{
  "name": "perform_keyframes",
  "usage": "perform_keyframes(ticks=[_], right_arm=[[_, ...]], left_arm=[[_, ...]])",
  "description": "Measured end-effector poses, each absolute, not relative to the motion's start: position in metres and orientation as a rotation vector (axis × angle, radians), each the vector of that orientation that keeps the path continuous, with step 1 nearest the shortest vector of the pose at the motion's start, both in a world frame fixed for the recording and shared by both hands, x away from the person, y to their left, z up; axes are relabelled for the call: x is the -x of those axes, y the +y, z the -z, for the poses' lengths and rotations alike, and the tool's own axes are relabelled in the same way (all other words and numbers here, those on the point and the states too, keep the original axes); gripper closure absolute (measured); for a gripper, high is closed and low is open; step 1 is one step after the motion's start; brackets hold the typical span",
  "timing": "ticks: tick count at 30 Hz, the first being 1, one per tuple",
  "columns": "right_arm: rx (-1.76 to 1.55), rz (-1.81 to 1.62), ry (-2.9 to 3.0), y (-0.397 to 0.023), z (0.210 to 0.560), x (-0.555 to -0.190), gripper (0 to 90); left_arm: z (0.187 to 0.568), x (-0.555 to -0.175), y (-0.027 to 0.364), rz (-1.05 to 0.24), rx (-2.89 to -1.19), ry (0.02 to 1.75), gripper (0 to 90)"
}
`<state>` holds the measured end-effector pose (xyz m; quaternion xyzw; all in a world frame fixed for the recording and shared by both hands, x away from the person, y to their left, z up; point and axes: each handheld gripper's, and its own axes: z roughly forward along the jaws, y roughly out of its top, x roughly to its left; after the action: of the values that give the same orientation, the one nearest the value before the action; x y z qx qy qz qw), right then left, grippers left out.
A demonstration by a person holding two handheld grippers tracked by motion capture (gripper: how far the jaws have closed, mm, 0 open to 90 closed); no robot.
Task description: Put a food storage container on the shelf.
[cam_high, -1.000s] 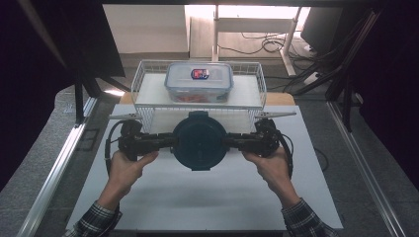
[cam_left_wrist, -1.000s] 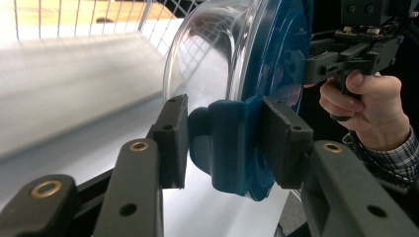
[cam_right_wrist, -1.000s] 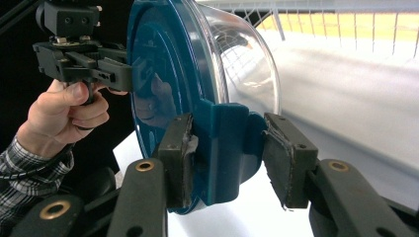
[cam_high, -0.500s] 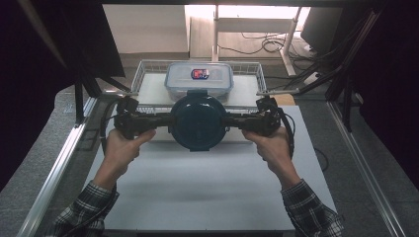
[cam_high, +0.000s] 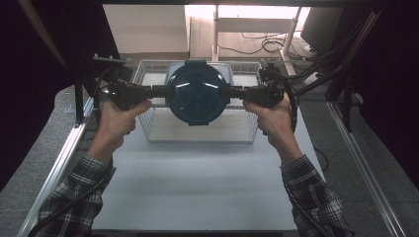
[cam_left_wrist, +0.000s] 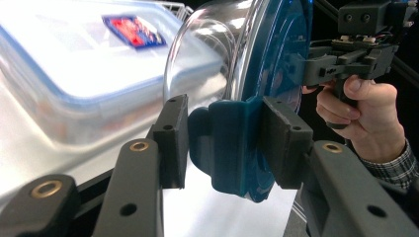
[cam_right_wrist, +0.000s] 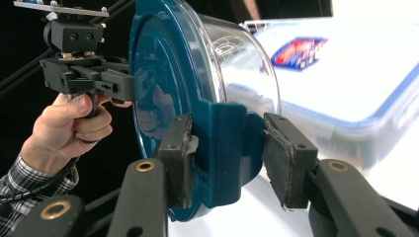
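A round clear bowl with a dark blue lid (cam_high: 197, 94) hangs in the air, lid toward the high camera, over a white wire basket (cam_high: 148, 129). My left gripper (cam_high: 168, 91) is shut on the lid's left clasp (cam_left_wrist: 227, 148). My right gripper (cam_high: 230, 93) is shut on the right clasp (cam_right_wrist: 230, 148). In the basket, behind and below the bowl, lies a rectangular clear box with a blue-rimmed lid and a red label (cam_left_wrist: 74, 74), whose corner peeks out in the high view (cam_high: 225, 69). Each gripper view shows the other hand's gripper (cam_left_wrist: 321, 69) (cam_right_wrist: 118, 81) across the lid.
The basket stands at the far end of a white tabletop (cam_high: 197, 182). Metal rails (cam_high: 64, 153) run along both sides of the table. Black frame posts (cam_high: 79, 98) rise at the far corners, with cables on the floor beyond.
Both grippers have carried the round bowl up and away from me, from low over the tabletop in front of the basket to above the basket, where it hides most of the rectangular box.
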<state>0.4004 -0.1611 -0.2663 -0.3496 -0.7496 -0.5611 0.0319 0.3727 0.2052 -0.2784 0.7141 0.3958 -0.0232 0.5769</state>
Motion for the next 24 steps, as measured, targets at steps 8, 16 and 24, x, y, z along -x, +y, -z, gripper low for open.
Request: perform_keyframes(ticks=[8, 16, 24], right_arm=[[1.083, 1.751, -2.290, -0.155, 0.249, -0.424, 56.5], [1.108, 1.787, -2.281, -0.153, 0.236, -0.443, 56.5], [1.139, 1.793, -2.250, -0.152, 0.240, -0.461, 56.5]], left_arm=[[0.259, -0.397, 0.211, 0.060, -1.658, 0.941, 57.4], [0.251, -0.422, 0.214, 0.077, -1.623, 0.947, 57.3], [0.258, -0.439, 0.216, 0.098, -1.587, 0.974, 57.2]])
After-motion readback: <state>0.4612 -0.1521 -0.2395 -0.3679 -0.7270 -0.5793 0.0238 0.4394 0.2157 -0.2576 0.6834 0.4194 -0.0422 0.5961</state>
